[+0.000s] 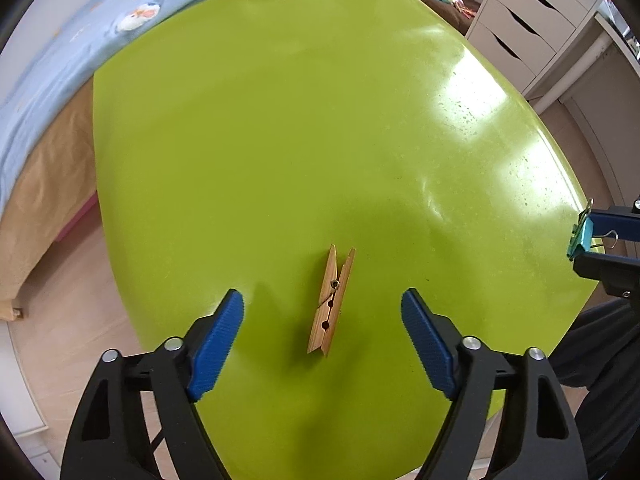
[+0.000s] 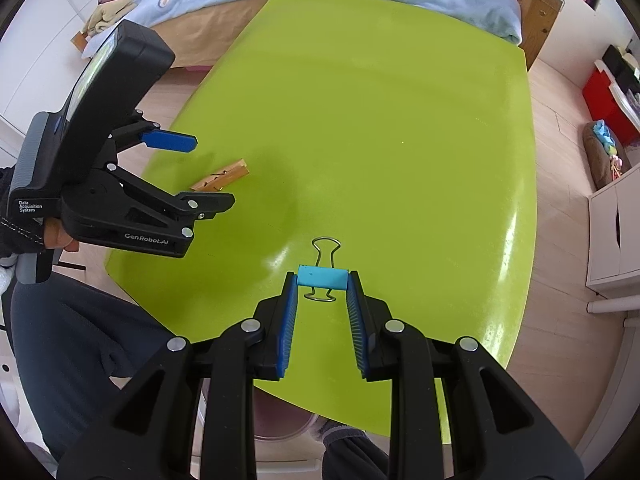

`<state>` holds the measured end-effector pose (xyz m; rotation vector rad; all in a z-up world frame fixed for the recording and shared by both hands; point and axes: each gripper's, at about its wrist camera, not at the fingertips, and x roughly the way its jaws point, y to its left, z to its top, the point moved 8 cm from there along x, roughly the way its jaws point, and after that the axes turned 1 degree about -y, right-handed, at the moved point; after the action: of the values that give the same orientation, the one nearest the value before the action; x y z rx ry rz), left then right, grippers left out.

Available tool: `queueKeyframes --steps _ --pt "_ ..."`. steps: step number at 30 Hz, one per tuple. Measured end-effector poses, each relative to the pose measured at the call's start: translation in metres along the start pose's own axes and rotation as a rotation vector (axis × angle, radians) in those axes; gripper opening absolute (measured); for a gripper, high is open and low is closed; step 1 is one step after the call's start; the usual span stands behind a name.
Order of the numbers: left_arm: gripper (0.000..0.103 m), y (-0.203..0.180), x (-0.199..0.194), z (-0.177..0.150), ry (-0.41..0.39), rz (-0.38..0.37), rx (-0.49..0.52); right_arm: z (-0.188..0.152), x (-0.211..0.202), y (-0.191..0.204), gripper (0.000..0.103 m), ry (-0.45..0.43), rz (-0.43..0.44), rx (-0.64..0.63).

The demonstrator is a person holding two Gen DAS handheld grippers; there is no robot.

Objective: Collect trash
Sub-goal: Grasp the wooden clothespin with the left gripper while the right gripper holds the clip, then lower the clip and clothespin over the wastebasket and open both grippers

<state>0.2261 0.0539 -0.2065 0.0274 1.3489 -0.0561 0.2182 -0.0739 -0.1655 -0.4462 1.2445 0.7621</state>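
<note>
Left wrist view: left tongs (image 1: 322,304) stand wide over the green table (image 1: 304,128), pointing steeply down. A wooden peg (image 1: 331,302) lies flat between the two blue pads (image 1: 218,344), clear of both, its long axis running roughly away from the tongs. No contact yet. At the right edge, the right tongs (image 1: 588,238) carry a teal clip (image 1: 580,236).

Right wrist view: right tongs (image 2: 322,278) are narrow, pads pressed on the two ends of the clip (image 2: 322,277), wire handles sticking out front and back. It hangs above the table (image 2: 400,120), near its close edge. The left tongs (image 2: 208,170) sit off to the left, the peg (image 2: 220,180) below their tips.

Handling, judged: peg is light, stiff, dry wood, unlikely to slip or break. Best hold across the two flat sides near the spring, mid-length. The clip is rigid metal, smooth; grip looks square.
</note>
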Motion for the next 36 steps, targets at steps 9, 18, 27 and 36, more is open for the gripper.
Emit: queueKeyframes --steps 9,18,27,36 --pt "0.013 -0.003 0.006 -0.011 0.011 0.020 0.015 0.000 -0.003 -0.003 0.024 -0.013 0.000 0.016" --pt "0.013 -0.014 -0.030 -0.021 -0.085 0.026 -0.002 -0.009 -0.014 0.000 0.024 -0.053 0.003 0.030" --pt "0.013 -0.035 -0.089 -0.049 -0.228 0.027 -0.035 -0.026 -0.039 0.004 0.024 -0.109 -0.007 0.036" --pt "0.013 -0.060 -0.131 -0.081 -0.330 0.002 -0.053 -0.057 -0.068 0.018 0.024 -0.163 -0.007 0.029"
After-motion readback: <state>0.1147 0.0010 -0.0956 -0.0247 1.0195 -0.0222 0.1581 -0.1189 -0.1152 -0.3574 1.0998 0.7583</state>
